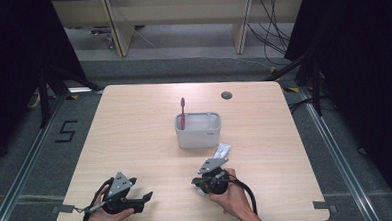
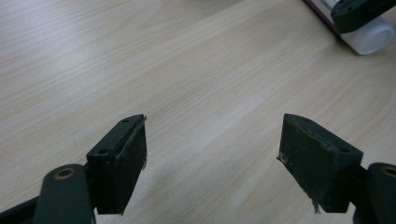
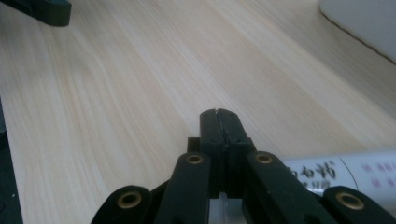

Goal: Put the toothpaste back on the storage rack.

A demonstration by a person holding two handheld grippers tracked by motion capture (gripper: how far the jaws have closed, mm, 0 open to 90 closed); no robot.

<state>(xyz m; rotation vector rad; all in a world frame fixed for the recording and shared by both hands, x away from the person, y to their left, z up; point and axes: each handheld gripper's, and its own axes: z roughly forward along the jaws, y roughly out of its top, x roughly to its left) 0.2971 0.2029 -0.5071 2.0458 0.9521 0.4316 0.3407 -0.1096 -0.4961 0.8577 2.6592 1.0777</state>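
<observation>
Your right gripper (image 3: pixel 219 114) has its fingers pressed flat together with the white tube (image 3: pixel 345 175) lying just beside and under them, while your left gripper (image 2: pixel 212 154) holds its fingers spread wide over bare table (image 2: pixel 140 70).

A lab or recording studio set up for data capture, not a home. Shown by black curtains (image 1: pixel 12 73) hung on both sides, metal floor rails (image 1: pixel 336 149) framing a lone light wooden table (image 1: pixel 135 138) with a cable hole (image 1: pixel 227 95), black tripod legs (image 1: pixel 45 92) at the left, a taped number five (image 1: pixel 66 131) on the grey carpet (image 1: pixel 182 68), and loose cables (image 1: pixel 273 27) trailing under plain wooden benches (image 1: pixel 180 16) at the back. Marked further by black tape tabs (image 1: pixel 322 205) fixing the table's near corners in place.
</observation>
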